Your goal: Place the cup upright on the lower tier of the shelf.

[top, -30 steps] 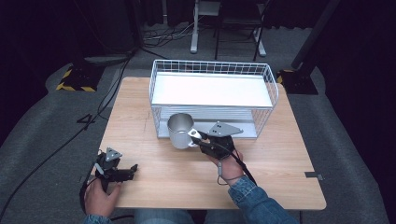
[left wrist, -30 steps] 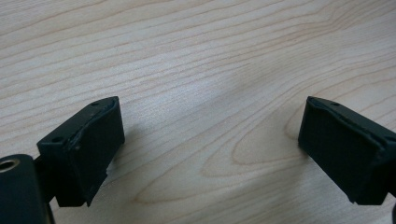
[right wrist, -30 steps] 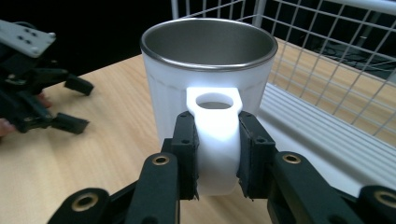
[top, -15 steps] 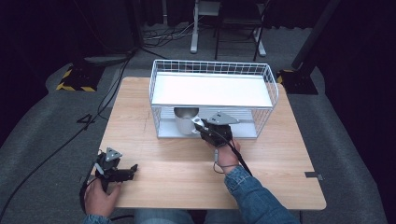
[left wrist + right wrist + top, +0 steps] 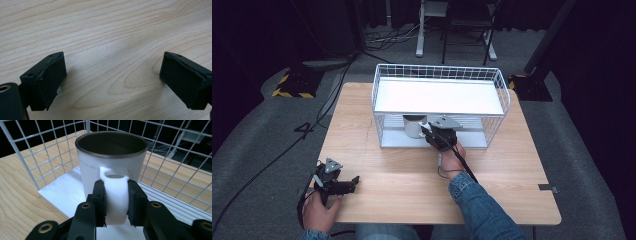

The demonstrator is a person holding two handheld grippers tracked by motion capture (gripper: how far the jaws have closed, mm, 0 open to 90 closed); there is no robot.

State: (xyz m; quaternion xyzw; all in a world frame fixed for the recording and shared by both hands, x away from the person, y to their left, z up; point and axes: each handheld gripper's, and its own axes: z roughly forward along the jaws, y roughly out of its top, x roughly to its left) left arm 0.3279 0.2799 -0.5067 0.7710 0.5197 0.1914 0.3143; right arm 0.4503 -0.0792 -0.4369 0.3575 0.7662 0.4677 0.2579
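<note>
Currently we find the right gripper (image 5: 115,202) clamped on the white mug's handle (image 5: 114,195), mug (image 5: 414,126) upright inside the wire rack (image 5: 439,74). We note the left gripper (image 5: 354,180) resting on the wooden table (image 5: 402,185), jaws apart.

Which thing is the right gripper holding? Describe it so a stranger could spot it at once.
Start at the white wire rack at the back of the wooden table. On its lower shelf, under the white top shelf, stands an upright white mug, pinched by its handle in the right gripper; it alone has a dark inside.
</note>
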